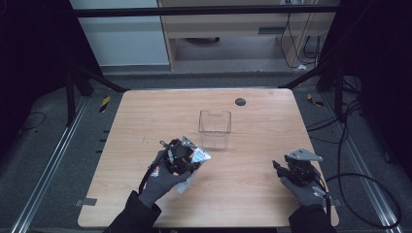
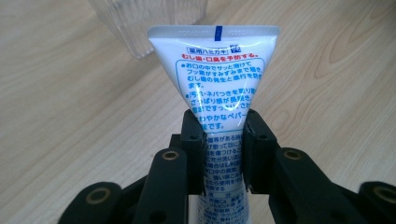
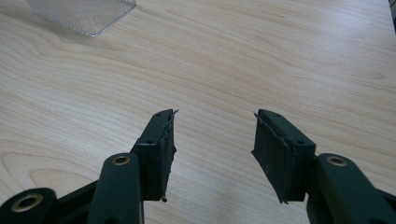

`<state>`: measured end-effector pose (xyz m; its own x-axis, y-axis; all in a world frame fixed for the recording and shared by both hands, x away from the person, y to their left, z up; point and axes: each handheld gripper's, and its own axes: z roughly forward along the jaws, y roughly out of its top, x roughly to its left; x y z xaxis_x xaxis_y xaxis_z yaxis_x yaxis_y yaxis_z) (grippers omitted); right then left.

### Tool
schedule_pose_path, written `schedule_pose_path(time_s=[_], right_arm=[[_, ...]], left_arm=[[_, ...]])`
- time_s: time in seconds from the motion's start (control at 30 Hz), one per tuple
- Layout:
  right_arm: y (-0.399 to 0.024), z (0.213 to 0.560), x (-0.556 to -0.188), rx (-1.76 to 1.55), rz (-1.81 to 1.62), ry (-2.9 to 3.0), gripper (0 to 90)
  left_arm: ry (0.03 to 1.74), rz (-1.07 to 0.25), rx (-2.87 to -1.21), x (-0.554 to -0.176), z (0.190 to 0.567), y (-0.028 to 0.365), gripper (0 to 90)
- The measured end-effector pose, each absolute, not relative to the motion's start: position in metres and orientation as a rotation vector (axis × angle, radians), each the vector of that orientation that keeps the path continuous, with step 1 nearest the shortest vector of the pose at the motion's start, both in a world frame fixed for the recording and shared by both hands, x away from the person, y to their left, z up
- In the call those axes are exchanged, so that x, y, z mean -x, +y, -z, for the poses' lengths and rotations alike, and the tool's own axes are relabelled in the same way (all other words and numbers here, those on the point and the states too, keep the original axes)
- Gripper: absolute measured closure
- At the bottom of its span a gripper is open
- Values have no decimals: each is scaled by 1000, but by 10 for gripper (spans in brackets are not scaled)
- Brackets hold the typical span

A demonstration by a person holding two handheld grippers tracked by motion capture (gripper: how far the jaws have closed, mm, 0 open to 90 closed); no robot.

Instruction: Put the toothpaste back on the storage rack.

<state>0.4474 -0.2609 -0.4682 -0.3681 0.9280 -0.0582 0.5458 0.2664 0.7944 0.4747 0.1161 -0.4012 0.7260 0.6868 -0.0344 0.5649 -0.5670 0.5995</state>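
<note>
I'm looking at a light wood-grain table [image 1: 252,179] with a clear plastic container [image 1: 214,128] standing mid-table and a small dark disc [image 1: 240,101] near its far edge.

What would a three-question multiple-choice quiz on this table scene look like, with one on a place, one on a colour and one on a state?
1. Where does the clear container stand?
A. near the table's middle
B. at the table's left edge
C. on the floor

2. What colour is most of the print on the white tube?
A. green
B. blue
C. black

3. How is the right gripper?
A. shut on the tube
B. shut on nothing
C. open

Answers: 1 A, the high view shows it mid-table; 2 B, blue lines under one red line; 3 C, bare wood shows between its spread jaws, while the left gripper clamps the tube.
</note>
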Motion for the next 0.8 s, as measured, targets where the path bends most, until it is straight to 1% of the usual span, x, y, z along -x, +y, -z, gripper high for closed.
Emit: schedule_pose_path(time_s=[0.47, 0.7, 0.8], right_arm=[[-262, 467, -447, -1329, -957, 1995, 477], [-262, 467, -447, -1325, -963, 1983, 476], [-262, 467, -447, -1322, -963, 1981, 476]], left_arm=[[934, -435, -2126, -471, 361, 139, 735], [957, -582, -1986, -478, 339, 150, 734], [981, -591, -1921, -487, 334, 154, 733]])
